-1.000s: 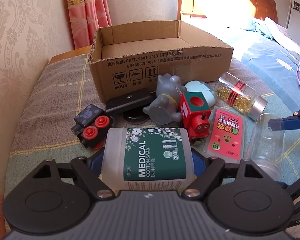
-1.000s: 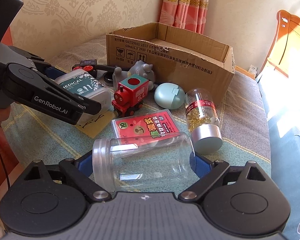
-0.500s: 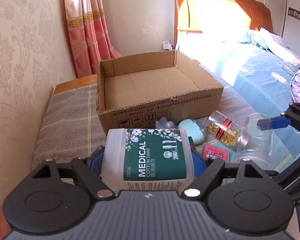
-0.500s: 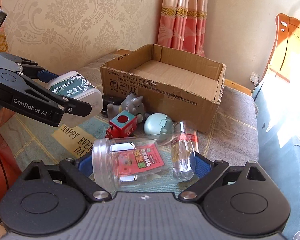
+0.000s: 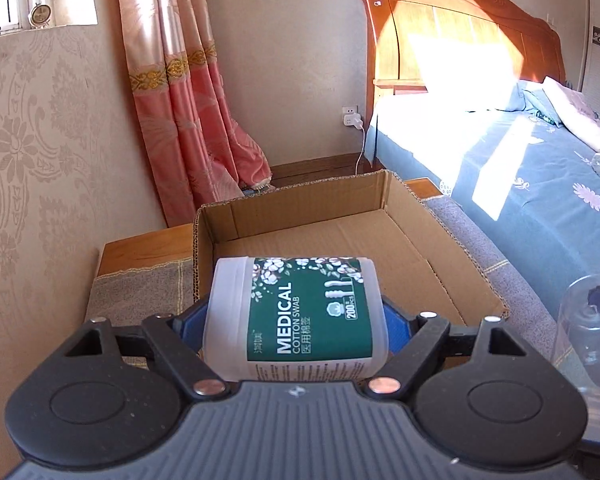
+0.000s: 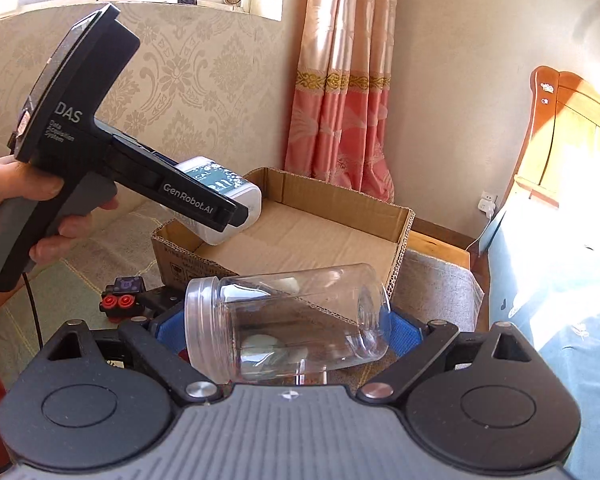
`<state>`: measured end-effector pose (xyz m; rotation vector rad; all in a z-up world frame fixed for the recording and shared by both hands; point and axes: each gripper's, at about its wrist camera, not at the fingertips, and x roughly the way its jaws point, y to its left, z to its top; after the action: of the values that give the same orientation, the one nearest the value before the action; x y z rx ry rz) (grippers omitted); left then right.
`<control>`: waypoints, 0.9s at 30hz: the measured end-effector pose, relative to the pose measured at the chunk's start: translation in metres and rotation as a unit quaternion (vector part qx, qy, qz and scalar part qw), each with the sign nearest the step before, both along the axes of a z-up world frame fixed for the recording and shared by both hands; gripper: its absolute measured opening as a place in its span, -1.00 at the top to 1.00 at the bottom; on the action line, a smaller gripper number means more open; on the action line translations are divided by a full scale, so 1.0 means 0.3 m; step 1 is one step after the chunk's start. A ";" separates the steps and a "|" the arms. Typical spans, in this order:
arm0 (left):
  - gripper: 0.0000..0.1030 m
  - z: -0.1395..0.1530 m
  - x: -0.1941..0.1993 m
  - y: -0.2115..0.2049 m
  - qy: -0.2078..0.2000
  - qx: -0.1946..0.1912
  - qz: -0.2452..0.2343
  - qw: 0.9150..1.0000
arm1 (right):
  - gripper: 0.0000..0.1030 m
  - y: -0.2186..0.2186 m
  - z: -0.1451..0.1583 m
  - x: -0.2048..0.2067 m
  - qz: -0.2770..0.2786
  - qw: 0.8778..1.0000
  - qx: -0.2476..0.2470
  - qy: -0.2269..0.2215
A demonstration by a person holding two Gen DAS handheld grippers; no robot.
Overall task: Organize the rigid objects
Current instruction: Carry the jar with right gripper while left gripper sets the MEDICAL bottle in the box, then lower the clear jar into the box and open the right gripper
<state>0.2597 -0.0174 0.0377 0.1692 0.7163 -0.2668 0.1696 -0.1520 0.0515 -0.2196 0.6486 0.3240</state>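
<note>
Between my left fingers: my left gripper (image 5: 296,320) is clamped on the cotton swab tub (image 5: 300,316), held over the near edge of the cardboard box (image 5: 440,232).
Between my right fingers: my right gripper (image 6: 276,328) grips the clear plastic jar (image 6: 288,320), lifted in front of the box.
Hidden: blue pads mostly covered by both containers; jar's contents unclear through the glare; toy blocks (image 6: 122,294) partly behind my left pad.
Tub axis: sideways across the jaws, label text running up.
Jar axis: sideways, slightly tilted, mouth toward my left.
Left hand (image 6: 40,216): cut off at the frame edge.
</note>
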 end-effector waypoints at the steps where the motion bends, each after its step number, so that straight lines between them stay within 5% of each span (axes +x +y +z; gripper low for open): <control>1: -0.61 -0.005 0.028 -0.004 0.002 0.004 0.002 1.000 | -0.89 -0.005 0.000 0.007 -0.003 1.000 0.002 0.000; 11: -0.71 -0.051 0.216 -0.015 -0.033 0.048 0.058 0.997 | -0.89 -0.032 -0.012 0.070 -0.023 1.000 0.009 0.004; 15: -0.93 -0.039 0.145 0.018 -0.038 0.027 0.050 0.998 | -0.90 -0.029 -0.012 0.081 -0.023 1.000 0.005 0.005; 27: -0.99 -0.032 -0.172 0.155 -0.061 -0.026 0.073 0.995 | -0.89 0.022 0.000 0.175 -0.017 1.000 0.009 0.025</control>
<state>0.2080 0.0291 0.0280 0.0830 0.5970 -0.1343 0.2220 -0.1455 0.0514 -0.1834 0.6973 0.3025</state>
